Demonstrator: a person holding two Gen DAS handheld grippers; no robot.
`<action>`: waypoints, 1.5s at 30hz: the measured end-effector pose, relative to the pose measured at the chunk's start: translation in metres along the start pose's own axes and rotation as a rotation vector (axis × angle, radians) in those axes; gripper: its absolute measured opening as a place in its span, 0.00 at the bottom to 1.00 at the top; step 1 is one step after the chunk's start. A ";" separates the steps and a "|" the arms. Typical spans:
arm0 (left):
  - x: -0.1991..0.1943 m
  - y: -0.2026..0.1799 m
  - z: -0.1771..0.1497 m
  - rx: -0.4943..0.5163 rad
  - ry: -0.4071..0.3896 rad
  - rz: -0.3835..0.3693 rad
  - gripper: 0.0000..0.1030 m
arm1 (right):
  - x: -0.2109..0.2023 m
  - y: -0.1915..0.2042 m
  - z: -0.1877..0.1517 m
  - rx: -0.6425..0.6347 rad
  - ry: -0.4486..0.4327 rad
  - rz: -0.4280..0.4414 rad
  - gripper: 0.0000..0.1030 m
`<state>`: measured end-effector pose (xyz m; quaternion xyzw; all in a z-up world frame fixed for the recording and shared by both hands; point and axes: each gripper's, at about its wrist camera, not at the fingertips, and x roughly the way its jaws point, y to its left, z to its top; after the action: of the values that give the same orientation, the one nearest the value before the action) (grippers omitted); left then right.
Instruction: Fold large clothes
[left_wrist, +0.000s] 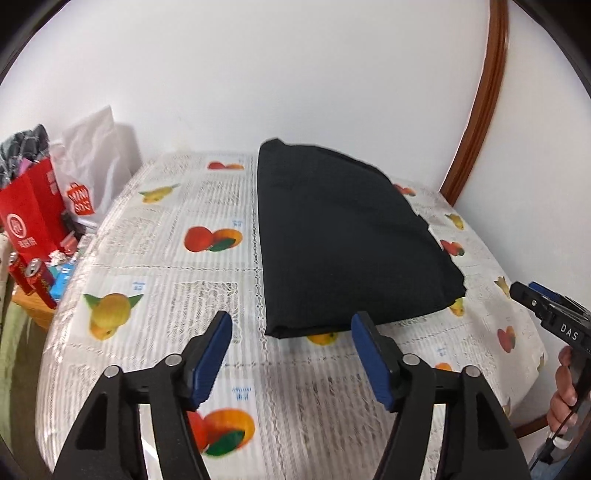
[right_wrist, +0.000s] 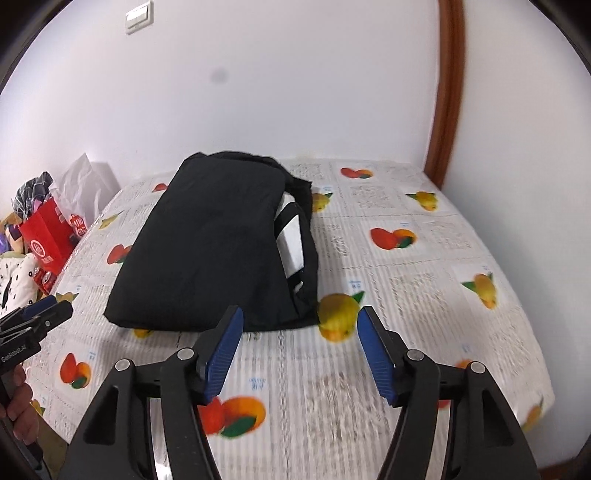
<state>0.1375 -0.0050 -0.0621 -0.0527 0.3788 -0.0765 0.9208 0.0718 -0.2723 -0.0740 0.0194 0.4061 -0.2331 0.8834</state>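
Note:
A black garment (left_wrist: 343, 236) lies folded in a thick rectangle on the table; in the right wrist view (right_wrist: 218, 251) white stripes show along its right side. My left gripper (left_wrist: 291, 325) is open and empty, just in front of the garment's near edge. My right gripper (right_wrist: 299, 321) is open and empty, by the garment's near right corner. The right gripper also shows at the right edge of the left wrist view (left_wrist: 517, 290), and the left gripper at the left edge of the right wrist view (right_wrist: 62, 306).
The table wears a white fruit-print cloth (left_wrist: 207, 273). A red paper bag (left_wrist: 33, 214), a white shopping bag (left_wrist: 96, 162) and red cans (left_wrist: 29, 273) crowd the left side. A white wall stands behind, with a brown wooden frame (left_wrist: 480, 110) at right.

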 end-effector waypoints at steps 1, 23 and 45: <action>-0.008 -0.002 -0.003 0.003 -0.011 0.006 0.68 | -0.009 0.000 -0.004 0.001 -0.007 -0.015 0.67; -0.126 -0.036 -0.065 0.047 -0.125 0.066 0.88 | -0.161 -0.002 -0.081 0.025 -0.164 -0.161 0.99; -0.131 -0.042 -0.068 0.068 -0.137 0.083 0.88 | -0.170 0.000 -0.085 0.034 -0.159 -0.183 1.00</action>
<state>-0.0065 -0.0249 -0.0131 -0.0106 0.3137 -0.0476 0.9483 -0.0836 -0.1856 -0.0074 -0.0213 0.3307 -0.3206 0.8873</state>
